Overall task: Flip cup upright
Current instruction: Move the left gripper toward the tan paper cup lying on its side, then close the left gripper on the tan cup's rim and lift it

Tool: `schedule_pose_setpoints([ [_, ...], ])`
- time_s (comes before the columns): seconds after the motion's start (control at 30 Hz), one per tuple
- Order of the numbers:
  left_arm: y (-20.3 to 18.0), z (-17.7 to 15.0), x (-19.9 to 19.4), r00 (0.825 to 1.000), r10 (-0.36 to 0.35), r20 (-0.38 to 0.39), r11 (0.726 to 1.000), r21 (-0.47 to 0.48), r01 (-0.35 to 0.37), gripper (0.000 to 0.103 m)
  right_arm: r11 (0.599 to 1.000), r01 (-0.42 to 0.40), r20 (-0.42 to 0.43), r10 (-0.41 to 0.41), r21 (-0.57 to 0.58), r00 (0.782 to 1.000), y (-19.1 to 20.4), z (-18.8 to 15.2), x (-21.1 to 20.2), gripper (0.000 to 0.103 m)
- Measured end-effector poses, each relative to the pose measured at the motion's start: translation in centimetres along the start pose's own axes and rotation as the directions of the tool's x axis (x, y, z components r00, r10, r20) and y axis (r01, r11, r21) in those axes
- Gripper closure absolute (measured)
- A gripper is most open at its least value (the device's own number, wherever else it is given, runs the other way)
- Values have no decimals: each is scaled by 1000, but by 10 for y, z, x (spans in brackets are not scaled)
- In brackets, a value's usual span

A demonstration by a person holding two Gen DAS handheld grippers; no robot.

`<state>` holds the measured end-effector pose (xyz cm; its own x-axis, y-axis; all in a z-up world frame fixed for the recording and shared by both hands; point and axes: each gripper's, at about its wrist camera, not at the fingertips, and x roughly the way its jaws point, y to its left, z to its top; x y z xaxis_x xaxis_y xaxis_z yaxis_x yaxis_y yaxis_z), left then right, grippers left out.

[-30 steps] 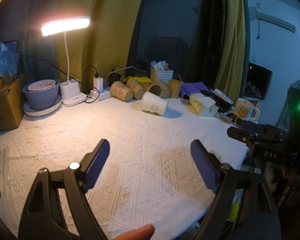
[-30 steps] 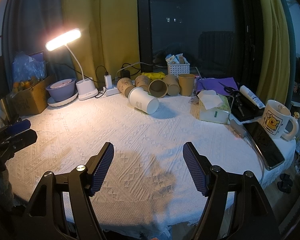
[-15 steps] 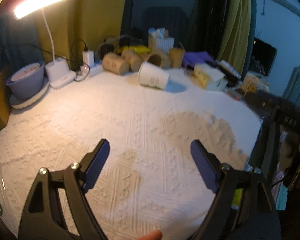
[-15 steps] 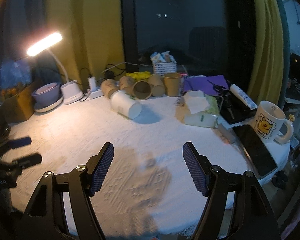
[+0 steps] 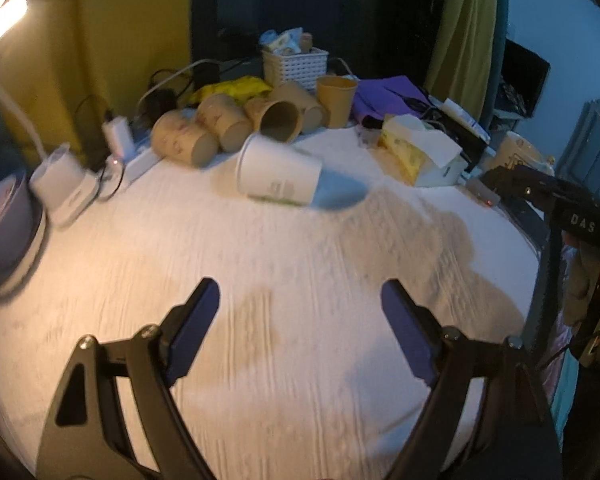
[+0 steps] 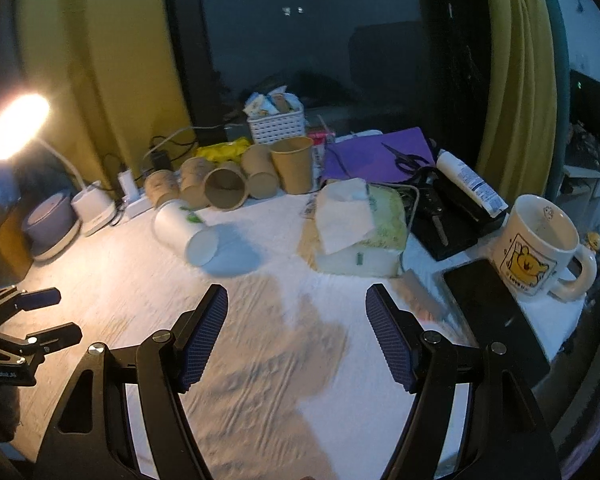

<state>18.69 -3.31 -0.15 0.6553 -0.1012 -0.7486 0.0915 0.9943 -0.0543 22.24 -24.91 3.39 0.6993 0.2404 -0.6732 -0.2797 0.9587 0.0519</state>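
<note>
Both the left claw (image 5: 300, 312) and the right claw (image 6: 296, 316) were held wide apart and empty above the near surface (image 5: 300, 248). The white cup (image 5: 278, 176) was seen lying sideways farther off, ungrasped; the whole flip was judged outstanding.

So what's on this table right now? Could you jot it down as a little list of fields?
target: white paper cup, lying on its side on the white textured tablecloth
behind it: brown paper cups, most tipped over, one upright
to its right: yellow tissue pack
far right: cream mug with a bear picture, black phone
light: lit desk lamp
left gripper: open, empty, short of the cup
right gripper: open, empty, short of the cup
</note>
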Motion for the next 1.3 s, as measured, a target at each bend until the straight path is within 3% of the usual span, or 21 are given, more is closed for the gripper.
schedule_pose_setpoints([
  [0.47,-37,109,81,999,-42,-27,985,166,46,19,999,-25,-5,25,34,1000,-47,56,67,28],
  [0.63,-51,144,114,999,-21,-35,973,231,28,19,998,-31,-12,32,59,999,-62,75,90,28],
  [0.87,-58,193,162,999,-25,-39,975,218,33,19,995,-20,-9,21,94,1000,-82,95,117,28],
  [1.07,-50,225,205,993,-58,-106,989,127,72,19,991,-14,-3,14,135,1000,-101,111,139,28],
  [1.3,-52,242,237,989,-20,-146,989,145,42,19,988,-22,4,21,151,1000,-110,114,153,28],
])
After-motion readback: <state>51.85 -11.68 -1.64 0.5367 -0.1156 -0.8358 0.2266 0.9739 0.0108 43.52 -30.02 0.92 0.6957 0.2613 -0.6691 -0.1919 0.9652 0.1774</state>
